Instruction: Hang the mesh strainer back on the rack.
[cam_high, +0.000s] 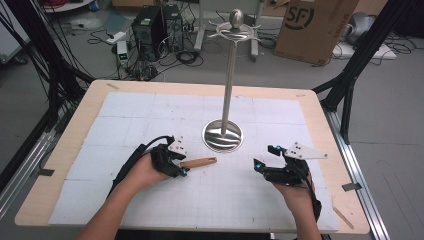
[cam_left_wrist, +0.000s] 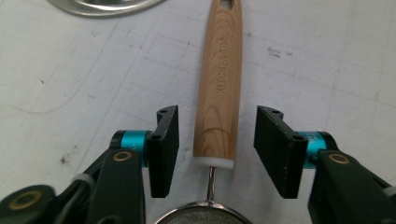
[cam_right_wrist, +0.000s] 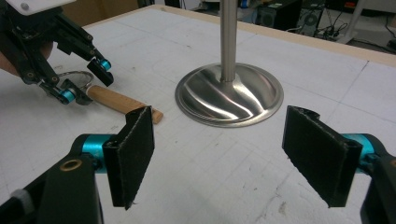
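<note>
Straddling wooden handle (cam_left_wrist: 219, 88), left gripper (cam_left_wrist: 217, 144) agape

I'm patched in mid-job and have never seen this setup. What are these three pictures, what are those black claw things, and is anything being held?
No robot here: a person holds a two-jaw hand tool in each hand. The high view looks down on the table from above the person's side. The other two pictures come from cameras riding on each tool, looking along its own black jaws.

On the white mat stands a metal stand, a tall pole on a round base. Beside it lies a small strainer with a wooden handle.

The left gripper is open, its jaws on either side of the handle near the strainer end, not touching it. The right gripper is open too and faces the stand's base. Nothing is held.
</note>
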